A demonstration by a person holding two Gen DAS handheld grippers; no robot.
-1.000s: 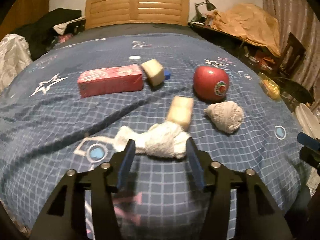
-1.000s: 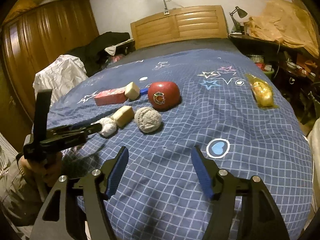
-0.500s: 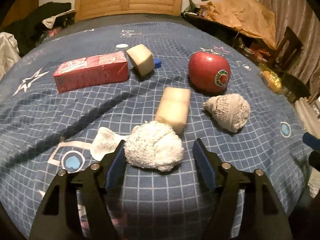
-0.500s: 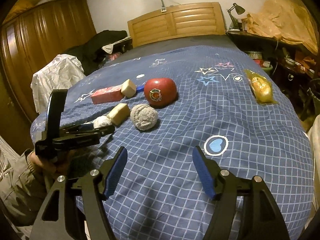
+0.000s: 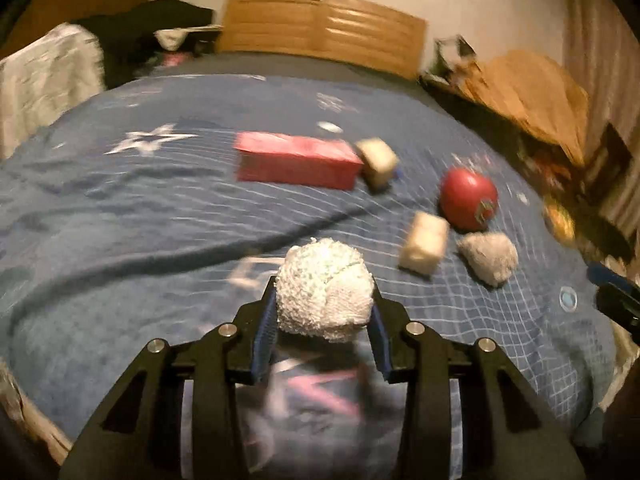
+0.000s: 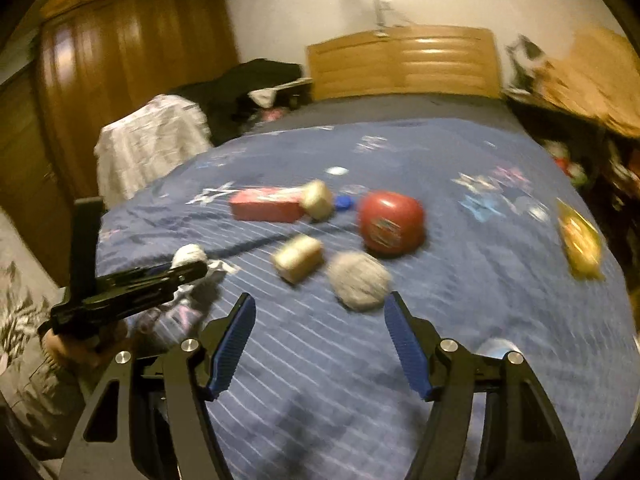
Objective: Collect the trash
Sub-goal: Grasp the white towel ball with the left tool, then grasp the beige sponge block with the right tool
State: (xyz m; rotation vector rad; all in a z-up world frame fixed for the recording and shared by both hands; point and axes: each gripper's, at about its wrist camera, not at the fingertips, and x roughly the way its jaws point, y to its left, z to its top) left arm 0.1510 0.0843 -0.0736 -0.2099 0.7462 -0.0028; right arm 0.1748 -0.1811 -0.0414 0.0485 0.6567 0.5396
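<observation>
My left gripper [image 5: 324,312] fingers closing on white crumpled paper-towel wad [image 5: 325,289], a second ago loose on blue checked bed cover [image 5: 120,216]; now lifted clear. First trash secured. My right gripper [image 6: 318,344] half open, empty, near grey crumpled wad [image 6: 359,285].

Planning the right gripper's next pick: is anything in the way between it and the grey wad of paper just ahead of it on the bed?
Nothing visible. The right gripper is open and empty, and the grey wad lies just beyond its fingertips with only bare bedspread between. The beige block sits off to the wad's left, outside that path.
</observation>
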